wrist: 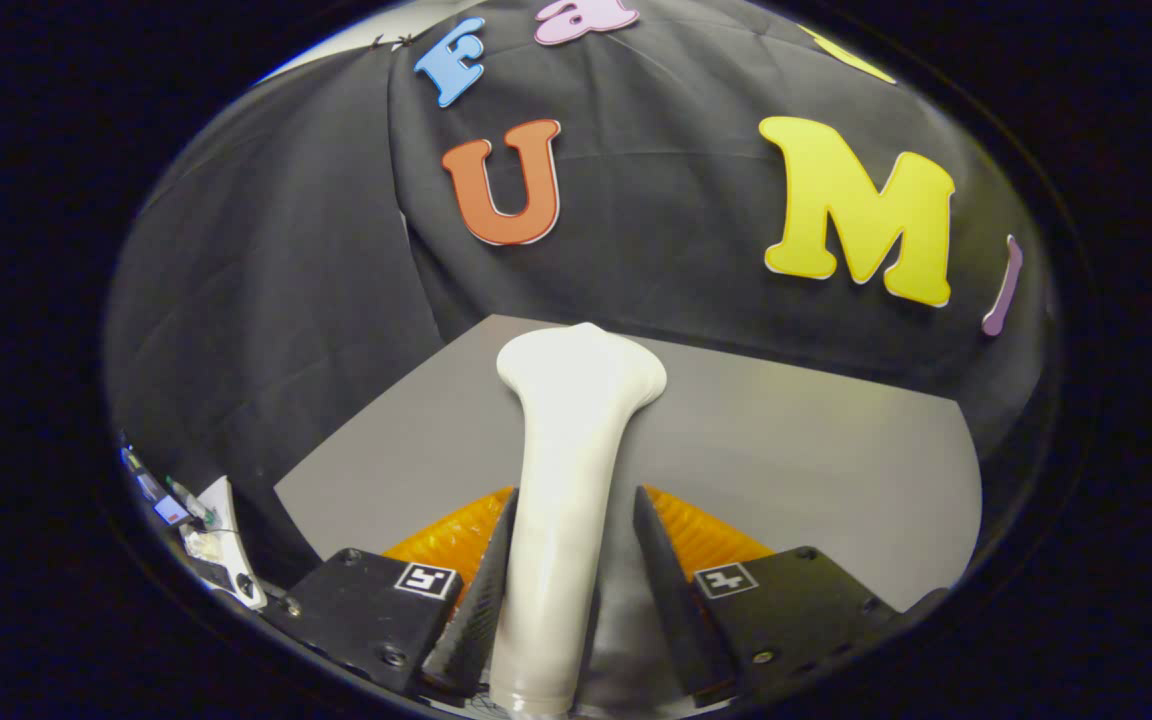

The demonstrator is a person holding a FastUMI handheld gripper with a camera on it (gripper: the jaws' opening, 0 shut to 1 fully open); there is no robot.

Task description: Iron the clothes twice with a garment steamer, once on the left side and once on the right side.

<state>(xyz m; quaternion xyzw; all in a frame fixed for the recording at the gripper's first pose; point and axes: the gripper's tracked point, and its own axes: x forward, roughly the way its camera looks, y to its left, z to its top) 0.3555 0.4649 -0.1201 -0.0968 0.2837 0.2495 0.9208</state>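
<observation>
Clutter of small devices and wires sits far off to the left, low down beside the black cloth wall of the booth. Next to it comes the near left corner of the grey desk, whose bare top runs back to the foot of the cloth. Over that surface the gripper reaches forward, its left finger pressed along the left flank of the white garment steamer. The steamer's slim handle stands between the two fingers and rises ahead of them, widening into a flared head that points toward the cloth wall. On the right flank of the handle a thin gap seems to show beside the right finger, so whether that finger presses on it cannot be told; the fingers stand close together about the handle, neither wide apart nor fully met. Each finger carries a small square marker on its top near its base. Behind both fingers lies a ribbed orange surface, seen on either side of the handle.
</observation>
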